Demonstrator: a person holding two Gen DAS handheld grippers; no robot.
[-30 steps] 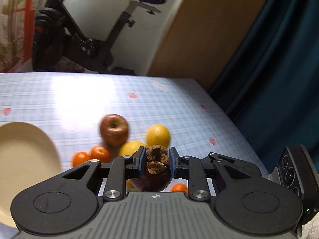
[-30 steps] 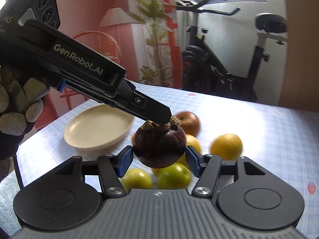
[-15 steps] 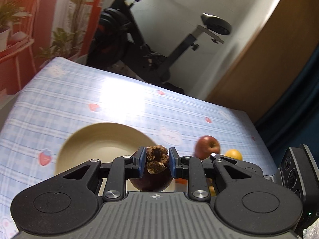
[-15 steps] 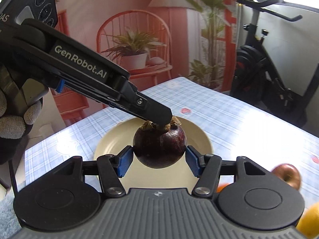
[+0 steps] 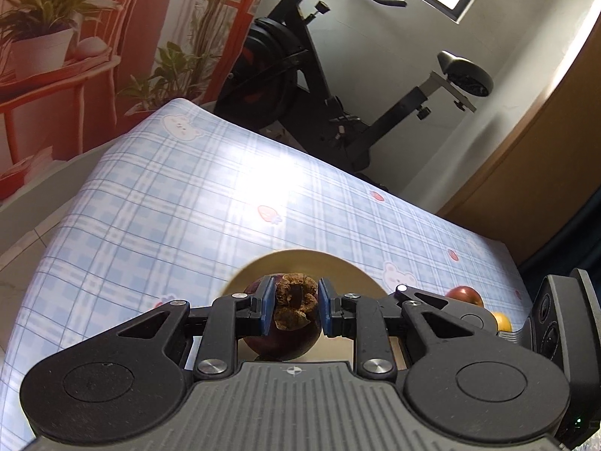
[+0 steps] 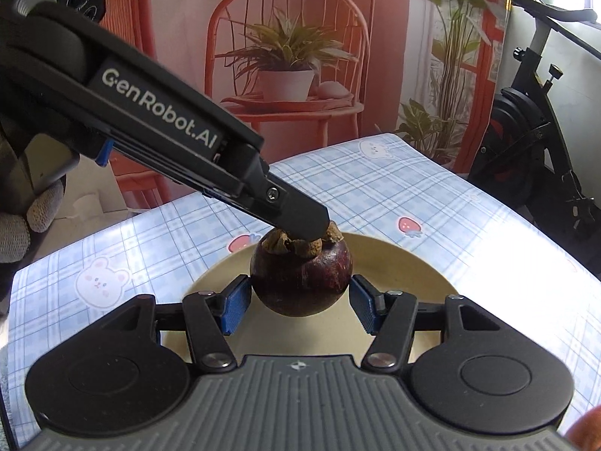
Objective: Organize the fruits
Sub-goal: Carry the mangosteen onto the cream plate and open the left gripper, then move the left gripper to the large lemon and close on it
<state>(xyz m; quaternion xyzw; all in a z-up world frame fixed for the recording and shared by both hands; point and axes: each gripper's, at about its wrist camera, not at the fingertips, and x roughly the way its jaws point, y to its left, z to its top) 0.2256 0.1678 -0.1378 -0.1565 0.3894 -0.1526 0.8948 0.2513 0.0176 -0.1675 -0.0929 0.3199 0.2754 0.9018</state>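
Blue pads on the left gripper (image 5: 293, 310) were clamped on the dry, brown calyx crowning a dark purple mangosteen (image 6: 301, 276), while the right gripper (image 6: 300, 302) bracketed the fruit's body, its own blue pads set at either flank. From the right wrist view those pads appeared to touch the rind on both sides, though whether they were pressing hard could not be told. Held this way between two tools, the mangosteen hung above a cream plate (image 6: 420, 263) that sat on a blue checked tablecloth (image 5: 157, 203) printed with bears and strawberries; no part of the fruit could be seen to rest on the plate.

Beyond the plate, near the table's far right edge in the left wrist view, an apple (image 5: 464, 295) and an orange fruit (image 5: 502, 321) waited. A gloved hand (image 6: 22, 218) gripped the left tool's handle.

Setting the fruit down looked to be the step in hand. Doing it well would likely mean lowering both tools together until the mangosteen's base met the plate near its middle, then releasing the side grip first and the brittle calyx last, opening gently so that the round fruit did not roll towards the rim or the crown tear away.
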